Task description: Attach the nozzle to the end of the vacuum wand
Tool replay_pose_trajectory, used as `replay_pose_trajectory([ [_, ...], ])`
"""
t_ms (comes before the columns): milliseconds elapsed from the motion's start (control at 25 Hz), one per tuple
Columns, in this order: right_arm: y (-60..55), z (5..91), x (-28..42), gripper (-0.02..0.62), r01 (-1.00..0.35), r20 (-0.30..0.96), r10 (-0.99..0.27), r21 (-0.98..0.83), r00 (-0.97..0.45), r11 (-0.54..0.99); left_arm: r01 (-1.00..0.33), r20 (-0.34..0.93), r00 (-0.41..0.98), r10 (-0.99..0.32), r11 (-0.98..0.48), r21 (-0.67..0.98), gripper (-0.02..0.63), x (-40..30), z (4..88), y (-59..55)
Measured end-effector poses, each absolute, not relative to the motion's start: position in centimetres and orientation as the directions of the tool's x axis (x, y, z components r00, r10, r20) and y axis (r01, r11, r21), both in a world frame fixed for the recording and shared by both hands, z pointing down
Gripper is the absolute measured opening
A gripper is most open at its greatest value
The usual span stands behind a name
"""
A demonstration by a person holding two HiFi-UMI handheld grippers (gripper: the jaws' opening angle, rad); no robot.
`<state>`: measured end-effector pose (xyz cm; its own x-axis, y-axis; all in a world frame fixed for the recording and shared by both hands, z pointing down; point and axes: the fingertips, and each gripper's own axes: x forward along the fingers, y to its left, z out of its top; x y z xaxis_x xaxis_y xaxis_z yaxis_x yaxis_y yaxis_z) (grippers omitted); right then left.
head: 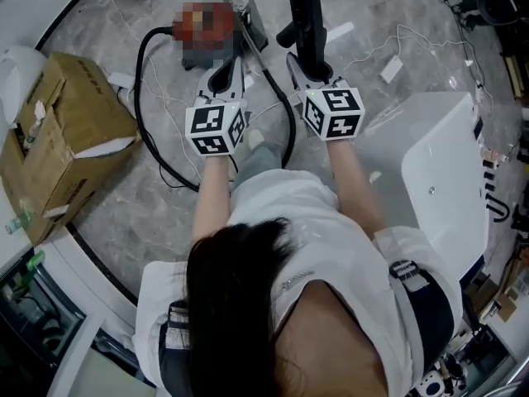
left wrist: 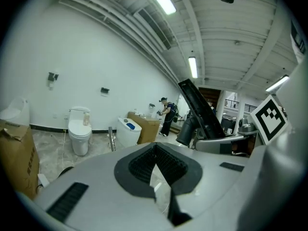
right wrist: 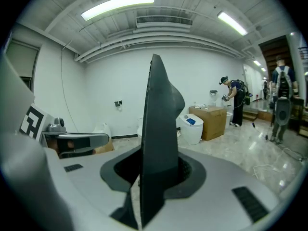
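Dark hair (head: 240,279) and a white shirt (head: 289,213) fill the bottom of the head view, and we see both arms stretched toward the upper middle of the frame. Our right hand-held gripper (head: 312,71) is clamped on the black nozzle (head: 304,11), which stands upright between its jaws. Our left hand-held gripper (head: 221,79), just left of it, is pinched together with nothing in it. A black hose (head: 136,98) curls over the marble floor (head: 124,213) beside a cardboard box (head: 70,122).

black tapered plastic nozzle (head: 304,15) between fingers of right gripper (head: 314,71): top cut by picture edge | thin silver metal rod (head: 234,5) beyond fingers of left gripper (head: 223,74): far end cut off
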<state>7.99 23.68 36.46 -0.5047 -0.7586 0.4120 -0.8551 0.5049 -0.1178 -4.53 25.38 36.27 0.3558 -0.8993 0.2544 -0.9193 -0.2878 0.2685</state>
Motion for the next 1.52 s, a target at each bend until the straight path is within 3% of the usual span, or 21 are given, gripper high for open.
replay_pose_trajectory([
  [800,22.8,35.9,8.7,0.135,-0.902,0.391,-0.818,-0.098,-0.423,0.420,-0.891,0.275,0.419,-0.865,-0.334,0.309,0.002,-4.9,37.0,23.2],
  [1520,16.5,34.9,7.8,0.135,-0.870,0.309,-0.816,-0.103,-0.488,0.481,-0.897,0.218,0.410,-0.886,-0.349,0.270,0.002,-5.0,36.1,18.2],
])
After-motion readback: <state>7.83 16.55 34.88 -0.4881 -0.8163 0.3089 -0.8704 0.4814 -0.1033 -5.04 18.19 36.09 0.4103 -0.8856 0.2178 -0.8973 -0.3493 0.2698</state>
